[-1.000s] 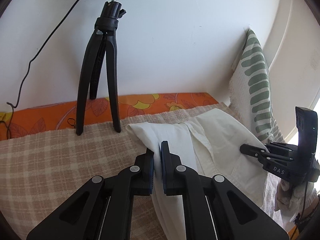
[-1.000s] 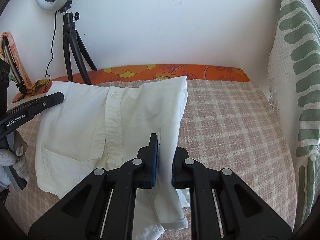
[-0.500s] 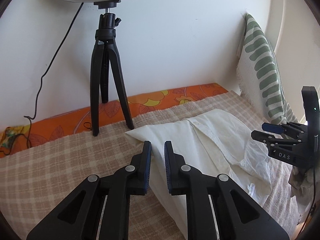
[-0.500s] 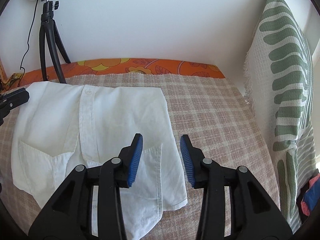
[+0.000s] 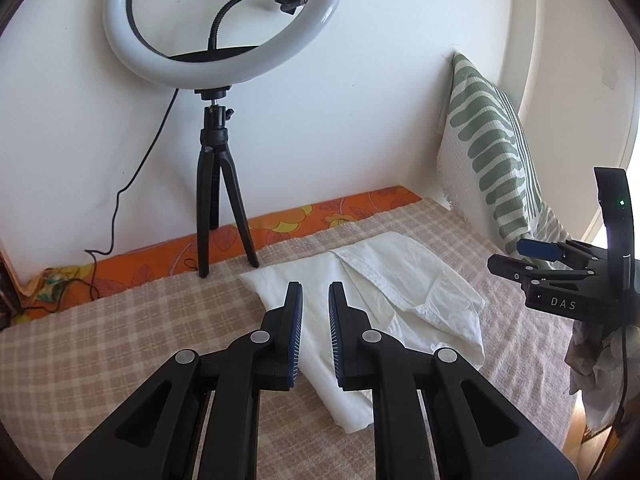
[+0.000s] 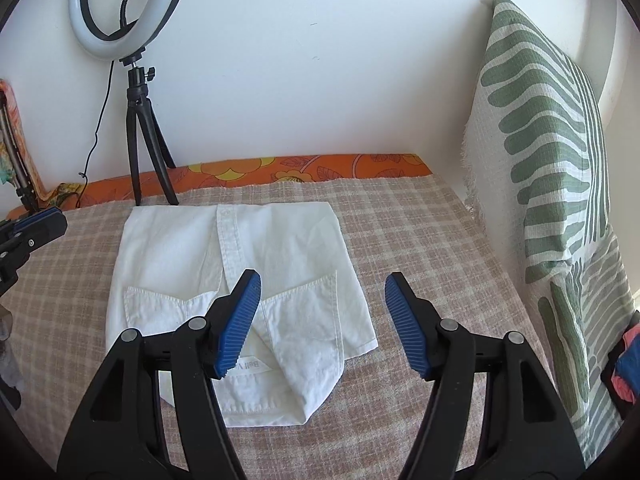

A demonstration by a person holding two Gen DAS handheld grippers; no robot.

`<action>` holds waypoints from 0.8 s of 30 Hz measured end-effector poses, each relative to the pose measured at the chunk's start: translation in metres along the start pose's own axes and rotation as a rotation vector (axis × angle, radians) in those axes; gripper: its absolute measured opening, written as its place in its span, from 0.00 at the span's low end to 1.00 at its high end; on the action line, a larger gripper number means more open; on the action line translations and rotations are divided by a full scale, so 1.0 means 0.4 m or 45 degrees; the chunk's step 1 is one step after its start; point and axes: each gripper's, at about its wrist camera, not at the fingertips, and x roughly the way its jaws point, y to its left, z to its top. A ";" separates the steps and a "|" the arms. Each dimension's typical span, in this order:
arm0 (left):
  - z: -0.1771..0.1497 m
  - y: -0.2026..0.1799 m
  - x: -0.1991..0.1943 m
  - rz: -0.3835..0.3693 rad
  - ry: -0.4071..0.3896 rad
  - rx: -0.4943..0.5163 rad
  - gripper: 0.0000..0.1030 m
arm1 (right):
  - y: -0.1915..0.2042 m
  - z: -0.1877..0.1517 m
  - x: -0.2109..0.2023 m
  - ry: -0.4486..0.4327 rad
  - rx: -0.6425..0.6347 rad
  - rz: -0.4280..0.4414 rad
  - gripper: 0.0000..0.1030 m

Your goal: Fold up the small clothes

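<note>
Right claw (image 6: 322, 282) spread wide, left claw (image 5: 315, 292) parted, both empty above shirt (image 6: 280, 248)

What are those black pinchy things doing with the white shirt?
A person holds a pinching tool in each hand to fold clothes. The white shirt lies folded on the checked blanket, with its pockets and button strip facing up. Neither tool is holding it now. The left gripper hovers above the shirt with a narrow gap between its fingers, and the right gripper is wide open above the shirt's right edge. A ring light stands behind on a small tripod.
</note>
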 end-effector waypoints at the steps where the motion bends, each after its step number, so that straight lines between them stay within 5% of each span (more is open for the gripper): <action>1: -0.001 -0.003 -0.020 -0.001 -0.007 0.001 0.11 | 0.007 -0.003 -0.025 -0.014 0.004 0.007 0.71; 5: -0.016 -0.011 -0.107 -0.003 -0.033 0.000 0.15 | 0.042 -0.027 -0.129 -0.067 -0.003 0.007 0.73; 7: -0.029 -0.012 -0.151 0.008 -0.056 -0.008 0.61 | 0.061 -0.044 -0.175 -0.094 -0.007 0.011 0.78; 8: -0.036 -0.013 -0.176 0.022 -0.080 -0.012 0.69 | 0.073 -0.054 -0.195 -0.107 -0.015 0.010 0.83; 24: -0.201 -0.018 -0.411 0.074 -0.132 0.057 0.82 | 0.239 -0.239 -0.410 -0.248 0.003 0.021 1.00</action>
